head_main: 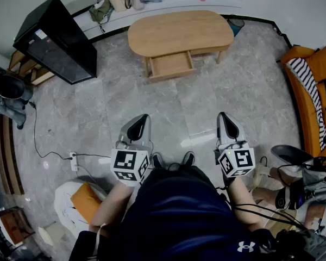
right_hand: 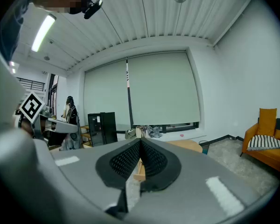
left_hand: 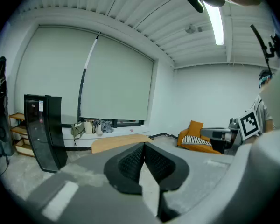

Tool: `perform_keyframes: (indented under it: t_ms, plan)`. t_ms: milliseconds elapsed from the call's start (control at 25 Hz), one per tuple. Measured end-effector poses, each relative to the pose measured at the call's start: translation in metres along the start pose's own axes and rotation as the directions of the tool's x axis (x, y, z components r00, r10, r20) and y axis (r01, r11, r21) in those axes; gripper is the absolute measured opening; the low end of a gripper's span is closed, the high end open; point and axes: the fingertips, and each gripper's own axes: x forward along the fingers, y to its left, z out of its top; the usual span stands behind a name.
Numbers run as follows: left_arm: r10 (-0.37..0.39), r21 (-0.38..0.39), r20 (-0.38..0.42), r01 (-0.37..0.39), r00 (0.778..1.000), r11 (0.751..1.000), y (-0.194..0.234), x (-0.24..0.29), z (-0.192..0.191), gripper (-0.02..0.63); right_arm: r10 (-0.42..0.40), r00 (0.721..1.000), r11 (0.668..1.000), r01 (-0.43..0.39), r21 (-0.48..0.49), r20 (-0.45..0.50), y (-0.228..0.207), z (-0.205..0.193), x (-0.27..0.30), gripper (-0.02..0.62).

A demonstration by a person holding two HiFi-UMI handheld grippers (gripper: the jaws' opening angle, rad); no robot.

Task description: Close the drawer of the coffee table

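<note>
Left hand-held gripper (head_main: 142, 118): jaws fully together, nothing between them. Right hand-held gripper (head_main: 224, 116): the same, pads meeting, empty. Both are held low in front of the person and aimed toward the oval light-wood coffee table (head_main: 179, 31).

Shallow light-wood drawer (head_main: 170, 65): pulled out from the coffee table's near long side, left of that side's middle. It is well apart from both hand-held grippers, with bare grey stone-pattern tile floor (head_main: 179, 107) between. It lies closer to the left hand-held gripper's line. In the right gripper view a strip of its wood shows far off below the jaw tips.

Risks, as judged:
- A push on one corner of the drawer front could rack the drawer and jam it.
- The coffee table may slide on the smooth floor under a hard shove.
- Closed tips could skid off the front panel.
</note>
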Motion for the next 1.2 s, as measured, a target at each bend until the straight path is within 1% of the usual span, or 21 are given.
perform_keyframes:
  t_ms: [280,440,560,720,840,1000,1200]
  plan:
    - [0.019,0.001,-0.009,-0.019,1.0,1.0,-0.04,0.015,0.004,0.002,0.019,1.0,1.0,-0.019,0.013,0.0,-0.039,0.002,-0.015,0.0]
    - [0.038,-0.009,-0.021,-0.038,0.999,0.999,-0.062,0.025,-0.001,0.002,0.046,0.998,0.999,-0.047,0.028,0.034,-0.06,0.001,-0.028,0.002]
    - [0.069,-0.014,-0.033,-0.07,0.997,0.997,-0.073,0.028,-0.004,0.003,0.071,0.996,0.997,-0.072,0.033,0.045,-0.075,0.0,-0.034,0.002]
    - [0.123,-0.032,-0.048,-0.125,0.991,0.992,-0.08,0.027,-0.016,0.003,0.111,0.993,0.993,-0.112,0.047,0.028,-0.091,-0.013,-0.032,0.002]
    - [0.162,-0.048,-0.07,-0.166,0.984,0.985,-0.071,0.024,-0.027,0.002,0.115,0.993,0.992,-0.115,0.052,0.015,-0.097,-0.021,-0.026,0.002]
    - [0.198,-0.073,-0.08,-0.204,0.977,0.976,-0.042,0.033,-0.029,0.002,0.106,0.994,0.993,-0.105,0.053,-0.008,-0.098,-0.025,-0.006,0.002]
    - [0.174,-0.079,-0.061,-0.179,0.983,0.981,-0.009,0.067,-0.014,0.002,0.08,0.996,0.996,-0.078,0.053,-0.03,-0.099,-0.026,0.029,0.002]
